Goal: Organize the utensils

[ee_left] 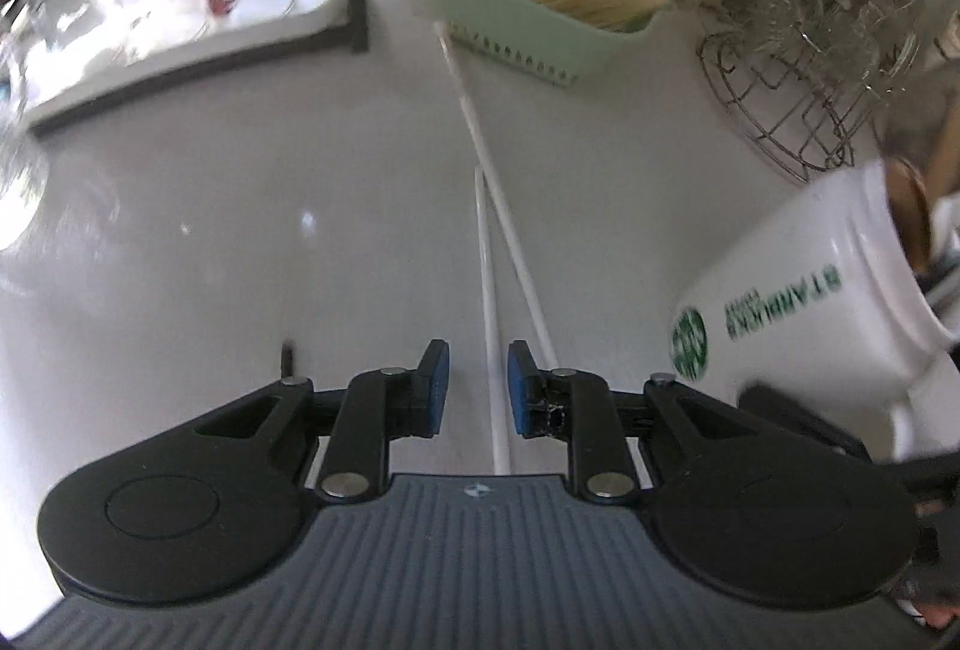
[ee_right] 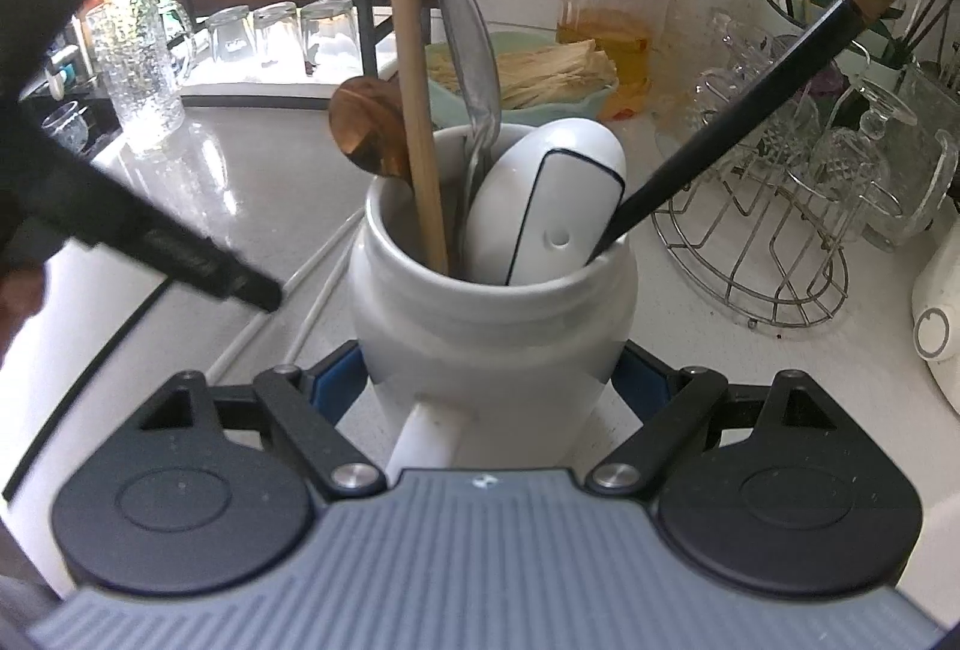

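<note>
**White chopsticks on the table, mug of utensils gripped**

The right tool [ee_right: 489, 386] is clamped on the body of a white ceramic mug [ee_right: 492, 314], one blue pad on either side, with the mug's handle pointing back toward the camera. The mug holds several utensils: a wooden stick [ee_right: 414, 110], a metal spoon [ee_right: 471, 50], a copper-coloured spoon [ee_right: 366, 134], a white ladle-like utensil with a dark outline [ee_right: 552, 206] and a black chopstick [ee_right: 738, 110] leaning out to the right.

The left tool [ee_left: 478, 386] hangs above the pale table [ee_left: 240, 260] with its jaws apart and nothing clamped. Two white chopsticks [ee_left: 489, 284] lie on the table, running away from the camera; one passes through the gap between the blue pads [ee_left: 436, 380] without visibly touching them, the other runs just outside the right-hand pad. In the left wrist view the mug shows tilted at the right edge, green print on its side.

Farther back stand a mint-green basket [ee_left: 528, 32] of straw-coloured sticks, a wire rack [ee_left: 798, 110] of glassware, and a tray [ee_left: 180, 50] with upturned glasses. A red-lidded jar [ee_right: 612, 20] stands behind the basket.
</note>
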The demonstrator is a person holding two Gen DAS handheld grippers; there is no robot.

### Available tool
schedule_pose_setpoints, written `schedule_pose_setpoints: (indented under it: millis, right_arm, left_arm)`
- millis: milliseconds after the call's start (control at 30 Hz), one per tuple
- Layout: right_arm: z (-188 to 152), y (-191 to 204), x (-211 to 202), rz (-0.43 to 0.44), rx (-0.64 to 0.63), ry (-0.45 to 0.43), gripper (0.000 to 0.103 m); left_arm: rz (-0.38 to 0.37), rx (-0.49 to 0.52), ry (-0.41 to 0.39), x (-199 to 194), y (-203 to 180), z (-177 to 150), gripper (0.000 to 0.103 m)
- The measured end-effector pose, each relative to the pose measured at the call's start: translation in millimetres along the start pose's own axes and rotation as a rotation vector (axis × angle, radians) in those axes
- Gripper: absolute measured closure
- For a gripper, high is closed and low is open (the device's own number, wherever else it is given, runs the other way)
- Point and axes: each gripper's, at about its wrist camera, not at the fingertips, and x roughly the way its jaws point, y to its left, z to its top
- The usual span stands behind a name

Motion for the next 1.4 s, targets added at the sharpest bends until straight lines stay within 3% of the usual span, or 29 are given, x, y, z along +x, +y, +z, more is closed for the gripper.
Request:
schedule_pose_setpoints:
  millis: [233, 500, 633, 800, 1133, 1400]
  right_arm:
    - [1, 2, 0, -0.011, 0.009, 0.005, 0.013]
    - [1, 4, 1, -0.022, 0.020, -0.003, 0.013]
    - [0, 4, 1, -0.026, 0.025, -0.006, 0.013]
    - [3, 5, 3, -0.035, 0.035, 0.002, 0.013]
    - [6, 6, 6, -0.041, 0.044, 0.006, 0.013]
    - [7, 6, 8, -0.042, 0.042, -0.002, 0.013]
  left_arm:
    - [0.004, 0.026, 0.014, 17, -1, 28, 0.079]
    - [0.030, 0.067, 0.096, 27, -12, 52, 0.080]
    - [0.046, 0.129, 0.106, 28, -23, 53, 0.097]
    - [0.037, 0.135, 0.098, 28, -25, 51, 0.099]
    - [0.030, 0.093, -0.014, -20, -7, 44, 0.099]
    - [-0.024, 0.066, -0.120, -73, -10, 35, 0.100]
